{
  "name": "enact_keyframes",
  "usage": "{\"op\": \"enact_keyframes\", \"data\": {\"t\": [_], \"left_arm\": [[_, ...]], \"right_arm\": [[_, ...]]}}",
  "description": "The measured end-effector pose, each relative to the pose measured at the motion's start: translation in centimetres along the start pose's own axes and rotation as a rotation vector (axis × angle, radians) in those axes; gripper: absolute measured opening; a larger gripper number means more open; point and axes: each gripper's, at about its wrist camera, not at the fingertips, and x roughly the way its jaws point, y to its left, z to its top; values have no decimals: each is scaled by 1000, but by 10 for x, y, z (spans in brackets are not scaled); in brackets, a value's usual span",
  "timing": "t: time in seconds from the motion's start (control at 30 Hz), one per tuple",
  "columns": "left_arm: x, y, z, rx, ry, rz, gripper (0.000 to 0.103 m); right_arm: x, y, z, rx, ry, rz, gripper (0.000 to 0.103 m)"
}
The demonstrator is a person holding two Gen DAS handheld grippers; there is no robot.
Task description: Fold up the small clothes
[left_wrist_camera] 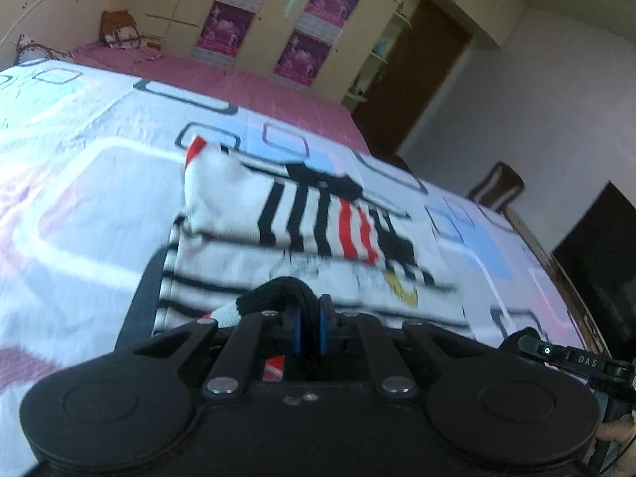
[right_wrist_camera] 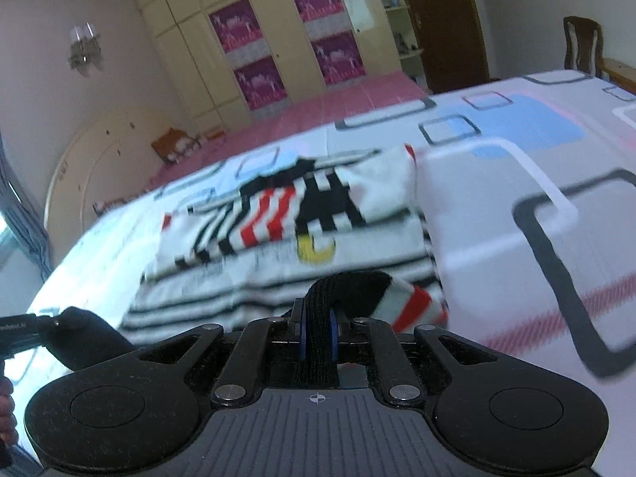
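A small white garment [left_wrist_camera: 302,222] with black and red stripes and a yellow mark lies partly folded on the patterned bed sheet [left_wrist_camera: 79,167]. My left gripper [left_wrist_camera: 310,318] is shut on the garment's near black-trimmed edge at its left corner. In the right wrist view the same garment [right_wrist_camera: 278,230] lies ahead, and my right gripper [right_wrist_camera: 318,330] is shut on its near black-trimmed edge at the right corner. Both held corners are lifted off the sheet. The picture is blurred by motion.
The bed sheet [right_wrist_camera: 516,183] stretches wide on both sides. A pink cover [left_wrist_camera: 254,83] and pillows [left_wrist_camera: 119,31] lie at the far end. A wardrobe [right_wrist_camera: 278,39], a brown door [right_wrist_camera: 441,20] and a chair [right_wrist_camera: 582,43] stand beyond the bed.
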Motion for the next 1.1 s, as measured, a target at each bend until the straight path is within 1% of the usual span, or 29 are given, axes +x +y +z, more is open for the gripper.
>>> {"op": "enact_keyframes", "data": {"t": [0.23, 0.4, 0.5, 0.63, 0.77, 0.93, 1.0, 1.03, 1.1], "left_arm": [[50, 1, 49, -29, -53, 45, 8], [91, 5, 84, -52, -70, 84, 8], [117, 7, 103, -56, -63, 109, 8], [144, 12, 119, -66, -57, 140, 8], [171, 18, 130, -64, -36, 175, 8], [210, 30, 137, -89, 44, 229, 9], [223, 37, 139, -113, 69, 250, 11], [228, 40, 139, -114, 78, 266, 13], [237, 46, 141, -110, 89, 283, 15]], "right_arm": [[55, -14, 59, 17, -52, 25, 10], [102, -25, 99, 30, -62, 40, 10], [130, -34, 114, 54, -54, 43, 10], [164, -46, 129, 88, -36, 46, 10], [193, -53, 141, 94, -19, 28, 10], [235, -67, 153, 154, 35, 7, 10], [251, -72, 155, 167, 61, -5, 10], [256, -74, 156, 172, 69, -5, 10], [264, -77, 157, 178, 80, -19, 11]]}}
